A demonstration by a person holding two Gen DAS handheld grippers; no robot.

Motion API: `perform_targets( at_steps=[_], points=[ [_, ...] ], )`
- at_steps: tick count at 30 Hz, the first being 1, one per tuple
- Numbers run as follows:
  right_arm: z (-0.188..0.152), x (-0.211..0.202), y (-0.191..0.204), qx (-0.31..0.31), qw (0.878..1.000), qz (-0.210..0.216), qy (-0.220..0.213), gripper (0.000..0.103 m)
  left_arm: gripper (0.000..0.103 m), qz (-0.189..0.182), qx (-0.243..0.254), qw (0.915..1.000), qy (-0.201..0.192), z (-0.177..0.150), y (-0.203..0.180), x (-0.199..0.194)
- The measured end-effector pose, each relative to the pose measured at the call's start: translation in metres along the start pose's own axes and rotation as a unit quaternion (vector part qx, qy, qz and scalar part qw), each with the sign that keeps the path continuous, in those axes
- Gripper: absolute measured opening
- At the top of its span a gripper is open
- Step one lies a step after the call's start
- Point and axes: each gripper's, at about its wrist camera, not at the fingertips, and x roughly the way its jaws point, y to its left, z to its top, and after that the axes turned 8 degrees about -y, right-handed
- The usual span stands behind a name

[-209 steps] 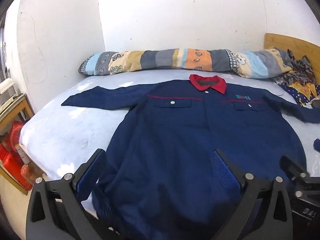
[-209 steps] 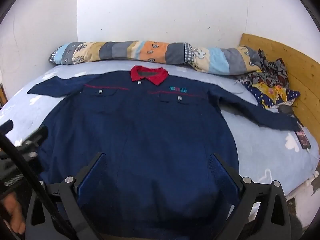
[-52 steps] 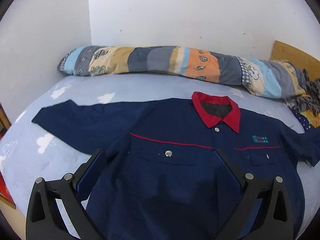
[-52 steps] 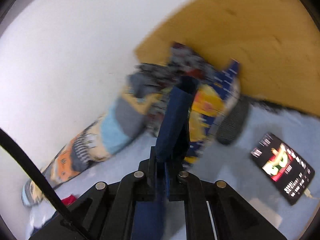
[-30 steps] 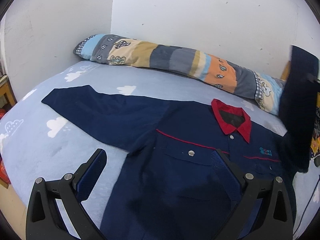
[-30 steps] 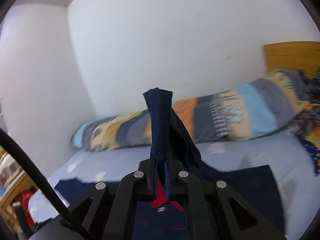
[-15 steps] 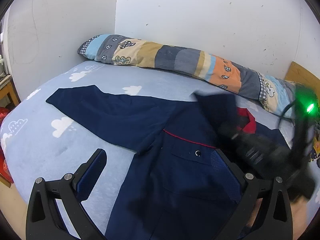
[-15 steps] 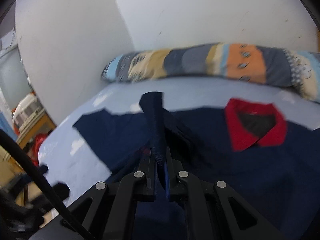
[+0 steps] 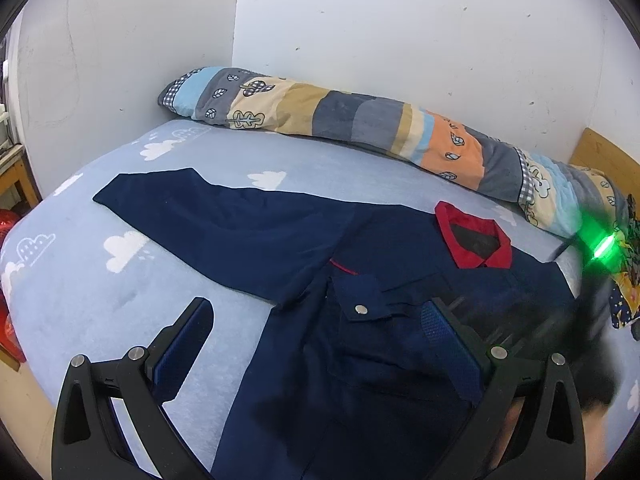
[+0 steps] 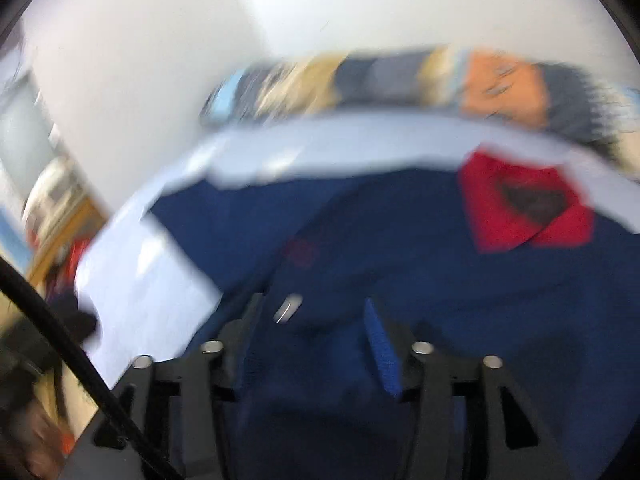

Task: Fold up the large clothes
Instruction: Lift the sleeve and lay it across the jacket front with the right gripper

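Since half a second ago the right gripper (image 10: 316, 316) has let go of the sleeve and its jaws now stand apart, low over the jacket (image 9: 400, 352) at the lower centre of its blurred view. The sleeve lies across the chest, likely to narrow the jacket. The left gripper (image 9: 316, 340) hangs wide and empty at the lower frame. The other sleeve (image 9: 208, 224) stretches left over the bed (image 9: 80, 288).

Motion blur smears the right-wrist view; the jacket's (image 9: 360, 320) hem runs off-frame below.
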Motion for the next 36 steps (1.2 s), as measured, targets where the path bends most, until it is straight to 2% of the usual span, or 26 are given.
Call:
perform_targets(
  at_steps=[1,2,3,4,5,6,7,8,9,10,11,12,13,15,17,19,22,23,24,26,28,29,32,34,36],
  points=[
    [0.010,-0.013,-0.018,0.022,0.999,-0.029,-0.026,0.071,0.103,0.000,0.001,1.0000,0.000,0.000,0.000,0.000],
    [0.018,-0.028,-0.040,0.036,0.996,-0.071,-0.050,0.071,0.103,0.001,0.002,1.0000,0.001,-0.001,0.000,0.000],
    [0.024,-0.041,-0.062,0.037,0.988,-0.133,-0.065,0.072,0.103,0.002,0.003,1.0000,0.001,-0.001,0.000,0.000],
    [0.026,-0.045,-0.074,0.035,0.982,-0.176,-0.065,0.074,0.103,0.001,0.001,1.0000,0.001,-0.001,0.000,0.000],
    [0.027,-0.052,-0.097,0.030,0.965,-0.255,-0.057,0.074,0.103,0.000,0.000,1.0000,0.001,-0.001,0.000,-0.001],
    [0.024,-0.059,-0.121,0.032,0.947,-0.316,-0.050,0.074,0.103,0.000,-0.001,1.0000,0.002,-0.001,-0.001,0.000],
    [0.021,-0.063,-0.133,0.038,0.938,-0.342,-0.045,0.074,0.103,0.000,0.000,1.0000,0.001,-0.001,-0.001,0.000],
    [0.015,-0.069,-0.156,0.055,0.925,-0.375,-0.029,0.074,0.103,-0.002,0.000,1.0000,0.001,0.000,0.000,0.000],
    [0.005,-0.070,-0.178,0.078,0.917,-0.392,-0.006,0.074,0.103,-0.003,0.003,1.0000,0.001,-0.001,-0.002,0.000],
    [-0.002,-0.069,-0.190,0.092,0.914,-0.395,0.011,0.074,0.103,-0.004,0.006,1.0000,0.001,-0.001,-0.004,0.000],
    [-0.018,-0.061,-0.208,0.116,0.914,-0.384,0.050,0.074,0.103,-0.004,0.009,0.9999,0.001,-0.002,-0.006,0.000],
    [-0.037,-0.048,-0.221,0.138,0.918,-0.360,0.092,0.075,0.103,-0.005,0.014,0.9999,0.002,-0.003,-0.009,0.001],
    [-0.051,-0.041,-0.228,0.153,0.919,-0.345,0.115,0.077,0.103,-0.005,0.019,0.9998,0.002,-0.004,-0.012,0.002],
    [-0.054,-0.044,-0.227,0.144,0.921,-0.345,0.108,0.077,0.103,-0.002,0.025,0.9997,0.002,-0.005,-0.017,0.003],
    [-0.041,-0.051,-0.224,0.145,0.921,-0.345,0.109,0.075,0.103,-0.002,0.028,0.9996,0.004,-0.006,-0.019,0.004],
    [-0.023,-0.065,-0.210,0.136,0.925,-0.350,0.061,0.075,0.103,0.001,0.030,0.9995,0.005,-0.007,-0.019,0.004],
    [-0.008,-0.072,-0.176,0.088,0.937,-0.336,0.027,0.076,0.103,0.004,0.023,0.9997,0.007,-0.006,-0.015,0.005],
    [-0.009,-0.068,-0.164,0.079,0.947,-0.310,0.026,0.076,0.103,0.004,0.019,0.9998,0.007,-0.006,-0.014,0.006],
    [-0.013,-0.059,-0.155,0.078,0.957,-0.277,0.040,0.077,0.103,0.003,0.016,0.9998,0.008,-0.005,-0.013,0.006],
    [-0.028,-0.041,-0.145,0.091,0.965,-0.232,0.077,0.077,0.103,0.005,0.017,0.9998,0.009,-0.005,-0.013,0.006],
    [-0.046,-0.019,-0.140,0.101,0.965,-0.202,0.135,0.080,0.103,0.004,0.019,0.9998,0.008,-0.005,-0.014,0.006],
    [-0.052,-0.013,-0.135,0.081,0.964,-0.209,0.144,0.081,0.103,0.006,0.020,0.9997,0.008,-0.005,-0.013,0.005],
    [-0.045,-0.018,-0.128,0.057,0.965,-0.209,0.150,0.081,0.103,0.012,0.017,0.9998,0.007,-0.002,-0.006,0.007],
    [-0.036,-0.037,-0.116,0.059,0.972,-0.196,0.116,0.080,0.103,0.015,0.003,0.9998,0.010,0.001,0.003,0.008],
    [-0.026,-0.050,-0.102,0.049,0.977,-0.180,0.102,0.081,0.103,0.013,-0.015,0.9996,0.020,0.003,0.013,0.012]
  ],
)
